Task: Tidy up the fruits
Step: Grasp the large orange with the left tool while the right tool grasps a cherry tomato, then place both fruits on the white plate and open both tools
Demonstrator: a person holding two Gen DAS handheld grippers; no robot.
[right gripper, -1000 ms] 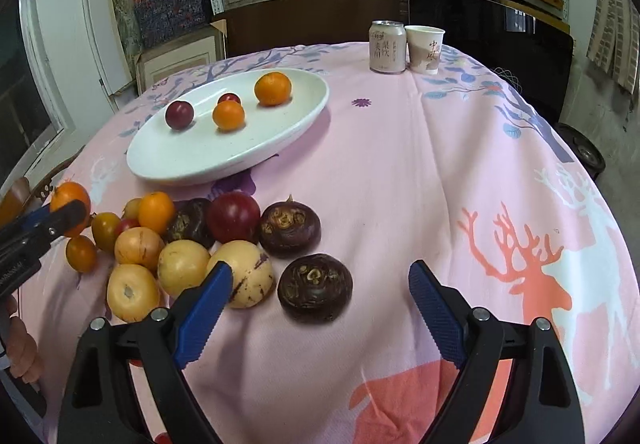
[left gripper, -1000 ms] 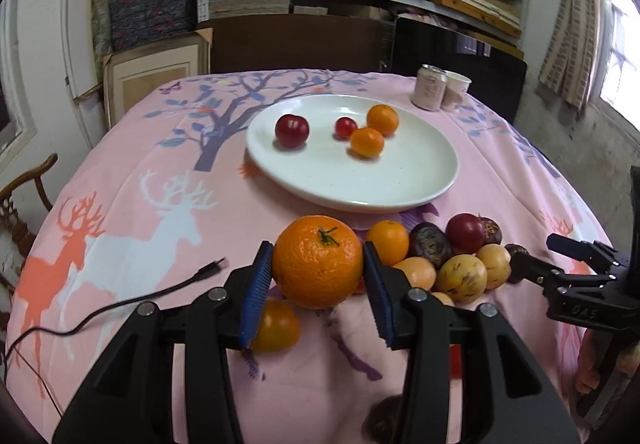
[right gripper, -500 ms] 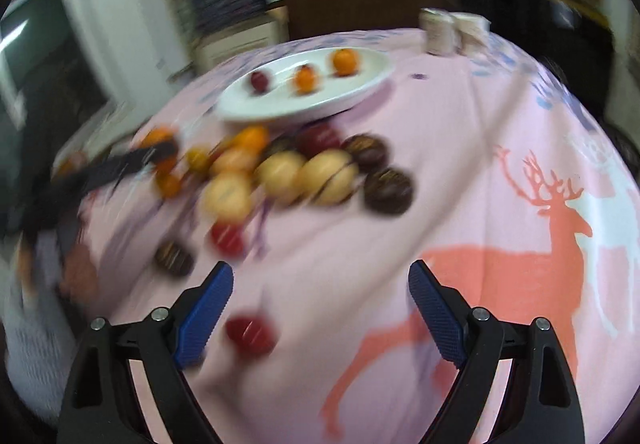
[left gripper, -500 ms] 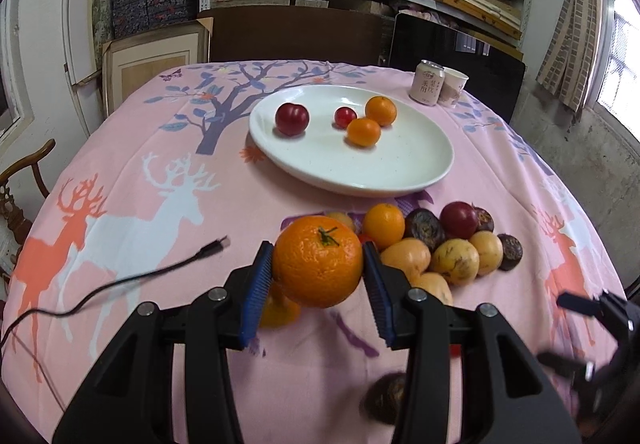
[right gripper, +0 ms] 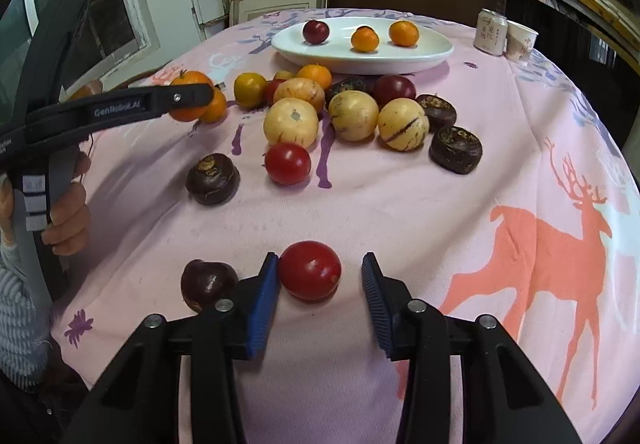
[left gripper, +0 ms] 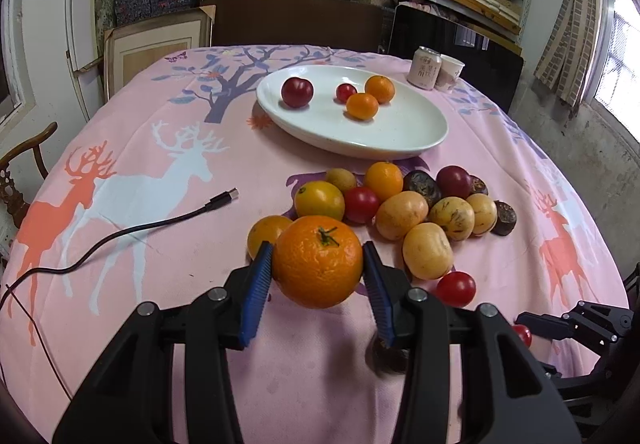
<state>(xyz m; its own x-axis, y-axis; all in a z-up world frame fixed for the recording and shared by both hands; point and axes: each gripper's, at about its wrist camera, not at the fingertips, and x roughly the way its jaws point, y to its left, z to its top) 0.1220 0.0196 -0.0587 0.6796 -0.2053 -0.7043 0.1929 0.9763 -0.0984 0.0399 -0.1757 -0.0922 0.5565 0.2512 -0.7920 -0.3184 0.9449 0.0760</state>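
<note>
Clamping the big orange [left gripper: 318,261] between its blue pads, my left gripper [left gripper: 318,280] holds it above the pink tablecloth [left gripper: 160,228]. My right gripper [right gripper: 320,284] stands apart around a red tomato [right gripper: 310,270], left pad touching. Fruit pile [left gripper: 416,204] at one o'clock; white plate [left gripper: 400,128] beyond, at twelve.

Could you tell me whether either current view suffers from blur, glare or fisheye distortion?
Left wrist view: sharp; window glare at the right edge; shelves bow; the large round orange clamped in the left gripper is crisp. Right wrist view: sharp, with dark vignetted corners and a curved table edge; the round red tomato between the open right gripper fingers is clear.
</note>
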